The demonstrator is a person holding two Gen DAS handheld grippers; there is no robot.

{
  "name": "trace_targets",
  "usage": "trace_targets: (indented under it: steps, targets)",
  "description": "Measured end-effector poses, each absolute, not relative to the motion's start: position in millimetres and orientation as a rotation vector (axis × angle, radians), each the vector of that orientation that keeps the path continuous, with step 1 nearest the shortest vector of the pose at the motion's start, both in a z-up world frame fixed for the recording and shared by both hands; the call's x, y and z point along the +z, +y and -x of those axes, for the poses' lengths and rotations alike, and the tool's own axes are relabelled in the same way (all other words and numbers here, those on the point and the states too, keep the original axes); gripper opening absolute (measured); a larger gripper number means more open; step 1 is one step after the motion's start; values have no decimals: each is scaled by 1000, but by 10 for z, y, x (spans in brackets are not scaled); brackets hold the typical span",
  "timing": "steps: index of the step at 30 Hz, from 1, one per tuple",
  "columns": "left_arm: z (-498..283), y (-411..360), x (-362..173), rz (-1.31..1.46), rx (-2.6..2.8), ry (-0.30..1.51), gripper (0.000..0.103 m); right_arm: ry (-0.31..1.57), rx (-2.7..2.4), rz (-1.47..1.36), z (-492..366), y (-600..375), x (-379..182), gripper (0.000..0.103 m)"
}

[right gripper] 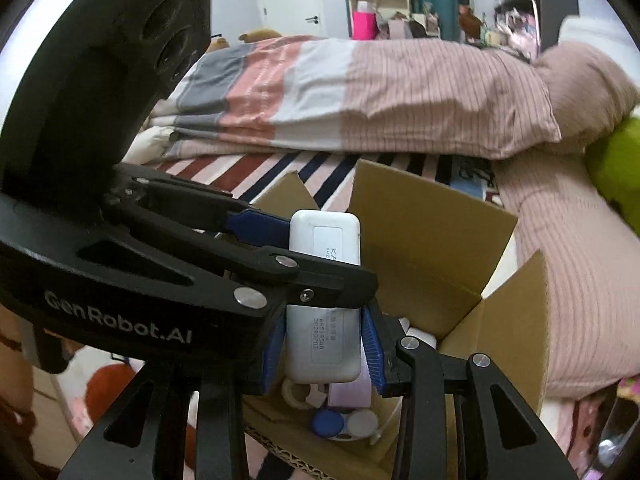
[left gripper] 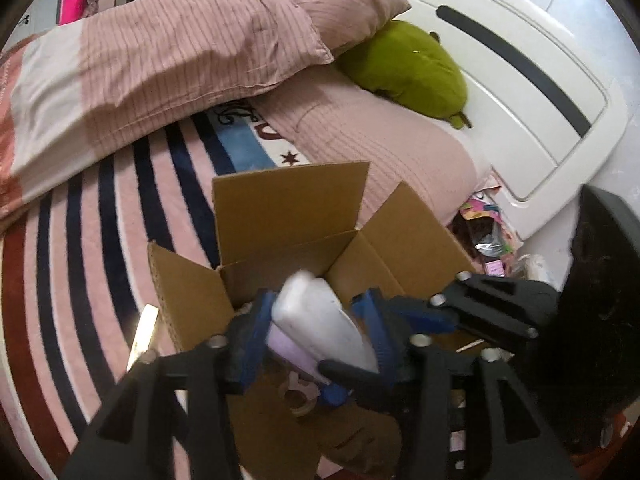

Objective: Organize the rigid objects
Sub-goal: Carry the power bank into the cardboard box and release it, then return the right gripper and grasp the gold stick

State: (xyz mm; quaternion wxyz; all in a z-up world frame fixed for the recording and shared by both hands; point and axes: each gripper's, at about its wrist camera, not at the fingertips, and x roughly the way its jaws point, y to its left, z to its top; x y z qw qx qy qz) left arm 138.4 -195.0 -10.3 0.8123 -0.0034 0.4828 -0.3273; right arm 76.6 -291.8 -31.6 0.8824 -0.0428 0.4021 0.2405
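Smooth matt white plastic rectangular case with paper label, plain brown corrugated cardboard box, ribbed blue rubbery gripper pads, matt black plastic gripper frames with shiny metal rivets, pink ribbed cloth quilt, fuzzy striped blanket

white case over cardboard box

Striped bed carries an open cardboard box, folded quilt, green plush

Both the left gripper and right gripper are showing black slotted arms, silver round screws, blue ribbed pads, with white "GenRobot.AI" lettering appearing on the left one's body.
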Motion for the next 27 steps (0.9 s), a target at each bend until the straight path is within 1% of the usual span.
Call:
trace_targets:
  steps: [1,2,4,7,8,10,15,19,22,27]
  targets:
    - [-1377,-1943,-95,6,-695,1025,61,836,490,93,-752,-2934,-298,33]
    - [-1368,-1934,-86,4,-694,1020,65,827,473,114,-751,-2910,-283,39]
    - [-1339,-1901,-44,-2,-691,1003,67,815,449,150,-740,-2897,-271,44]
    - [-1283,-1803,43,-10,-675,978,68,827,438,164,-728,-2878,-283,44]
    - [-1247,-1742,84,-16,-664,964,72,831,437,163,-745,-2877,-284,44]
    - [-1193,-1625,162,-24,-641,930,75,828,427,167,-732,-2850,-263,44]
    - [-1011,-1098,371,10,-576,844,76,783,438,184,-692,-2683,-122,44]
    - [-844,-524,447,22,-461,773,80,728,554,176,-559,-2341,59,44]
    - [-766,-133,392,40,-364,752,80,705,641,205,-488,-1972,103,45]
    - [-663,486,90,71,-227,759,80,779,784,210,-499,-1322,-100,45]
